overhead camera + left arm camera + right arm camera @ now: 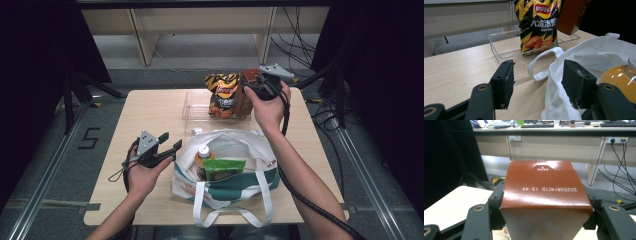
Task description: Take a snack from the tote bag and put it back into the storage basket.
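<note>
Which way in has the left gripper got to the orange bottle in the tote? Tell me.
Probably yes, from above: the left gripper stands open beside the tote bag, whose mouth gapes, and the orange bottle stands upright by a green packet.

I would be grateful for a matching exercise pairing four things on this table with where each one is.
Things:
1. chip bag
2. brown box
3. orange bottle
4. left gripper

Places:
A. between the jaws of the right gripper
B. standing in the clear tray
C. open, beside the tote bag
D. inside the tote bag

Pairs: 1-B, 2-A, 3-D, 4-C
</note>
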Demonstrator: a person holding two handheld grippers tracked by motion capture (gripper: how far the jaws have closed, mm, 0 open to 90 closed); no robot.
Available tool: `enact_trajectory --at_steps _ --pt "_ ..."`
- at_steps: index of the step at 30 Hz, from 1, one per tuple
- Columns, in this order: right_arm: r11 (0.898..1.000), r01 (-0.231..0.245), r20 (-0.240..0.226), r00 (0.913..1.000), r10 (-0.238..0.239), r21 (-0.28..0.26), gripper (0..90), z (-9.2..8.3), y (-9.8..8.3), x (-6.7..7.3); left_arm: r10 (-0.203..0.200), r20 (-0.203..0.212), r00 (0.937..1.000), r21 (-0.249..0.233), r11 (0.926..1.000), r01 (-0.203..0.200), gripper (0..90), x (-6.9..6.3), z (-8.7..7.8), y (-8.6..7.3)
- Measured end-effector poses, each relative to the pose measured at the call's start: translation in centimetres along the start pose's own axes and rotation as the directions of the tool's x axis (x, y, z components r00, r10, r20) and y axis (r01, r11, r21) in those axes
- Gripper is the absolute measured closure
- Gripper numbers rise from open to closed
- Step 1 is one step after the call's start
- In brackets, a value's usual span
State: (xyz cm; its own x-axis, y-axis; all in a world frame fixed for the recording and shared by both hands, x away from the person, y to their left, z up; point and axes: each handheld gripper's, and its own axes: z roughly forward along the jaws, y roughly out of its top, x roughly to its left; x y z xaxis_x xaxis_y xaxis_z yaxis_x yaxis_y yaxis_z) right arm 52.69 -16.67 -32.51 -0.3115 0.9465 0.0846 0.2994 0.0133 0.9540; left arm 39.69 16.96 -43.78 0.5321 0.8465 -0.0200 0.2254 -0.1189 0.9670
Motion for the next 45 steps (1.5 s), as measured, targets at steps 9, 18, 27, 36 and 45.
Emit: enact_trajectory --at_steps 9,18,27,36,45 --pt "1.0 0.012 0.019 0.9997 -0.012 0.006 38.9 0.5 -0.4 0.3 -0.002 0.0 1.0 0.0 1.0 0.002 42.3 0.0 0.0 0.0" --pt "1.0 0.025 0.028 0.9993 -0.025 0.011 38.9 0.9 -0.8 0.4 -0.001 0.0 1.0 -0.001 1.0 0.001 42.4 0.0 0.0 0.0" --pt "0.999 0.032 0.042 0.9986 -0.032 0.011 38.9 1.3 -1.2 0.4 -0.001 0.008 1.0 -0.012 0.9999 0.002 42.3 0.1 0.1 0.0" --pt "1.0 0.015 0.052 0.9985 -0.016 0.023 38.8 1.6 -1.7 0.2 -0.007 -0.001 1.0 -0.002 1.0 0.007 42.3 0.0 0.0 0.0" --pt "0.999 0.01 0.059 0.9982 -0.012 0.04 38.7 2.1 -2.4 0.2 -0.005 -0.001 1.0 -0.001 1.0 0.005 42.3 0.1 0.0 0.0"
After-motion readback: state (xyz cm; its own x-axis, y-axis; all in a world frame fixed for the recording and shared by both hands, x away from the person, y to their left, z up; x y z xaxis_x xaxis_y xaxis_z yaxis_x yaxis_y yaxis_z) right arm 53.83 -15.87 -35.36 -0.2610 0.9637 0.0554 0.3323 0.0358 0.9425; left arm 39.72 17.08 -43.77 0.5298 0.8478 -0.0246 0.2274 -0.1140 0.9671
